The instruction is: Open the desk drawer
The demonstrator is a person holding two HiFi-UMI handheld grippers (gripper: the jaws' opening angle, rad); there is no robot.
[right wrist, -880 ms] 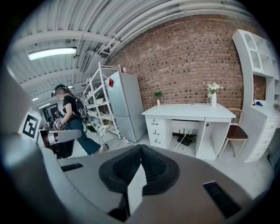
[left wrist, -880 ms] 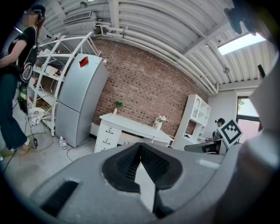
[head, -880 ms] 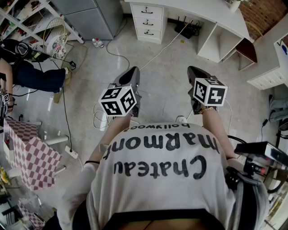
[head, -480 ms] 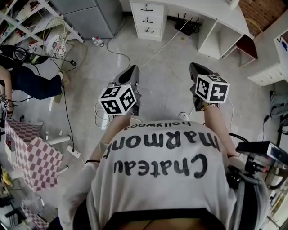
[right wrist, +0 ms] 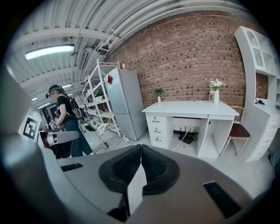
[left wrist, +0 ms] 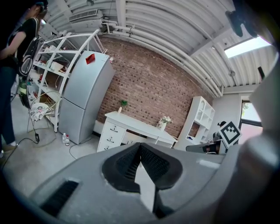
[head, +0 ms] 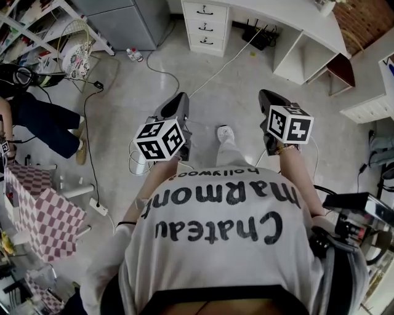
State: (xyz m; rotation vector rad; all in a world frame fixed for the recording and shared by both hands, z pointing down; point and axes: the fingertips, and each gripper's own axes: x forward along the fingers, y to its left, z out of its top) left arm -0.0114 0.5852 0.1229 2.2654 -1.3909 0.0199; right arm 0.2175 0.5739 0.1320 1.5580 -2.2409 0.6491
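The white desk (head: 265, 11) stands at the far end of the floor, with a stack of three drawers (head: 208, 27) with dark handles on its left side. In the left gripper view the drawers (left wrist: 111, 134) are far ahead, and in the right gripper view the drawers (right wrist: 156, 130) are also well away. My left gripper (head: 180, 101) and right gripper (head: 269, 98) are held side by side above the floor, both pointing towards the desk. The left gripper (left wrist: 140, 146) and the right gripper (right wrist: 141, 148) each have their jaws pressed together with nothing between them.
A grey fridge (head: 120, 21) stands left of the desk beside a white shelf rack (head: 37, 24). Cables (head: 154, 74) and bottles (head: 132, 57) lie on the floor. Another person (head: 37, 114) stands at the left. A checked cloth (head: 43, 212) and a white shelf unit (head: 369, 104) flank the path.
My shoe has stepped forward into view between the grippers. The person at the left has shifted. Both grippers stay shut and keep their places in the view.
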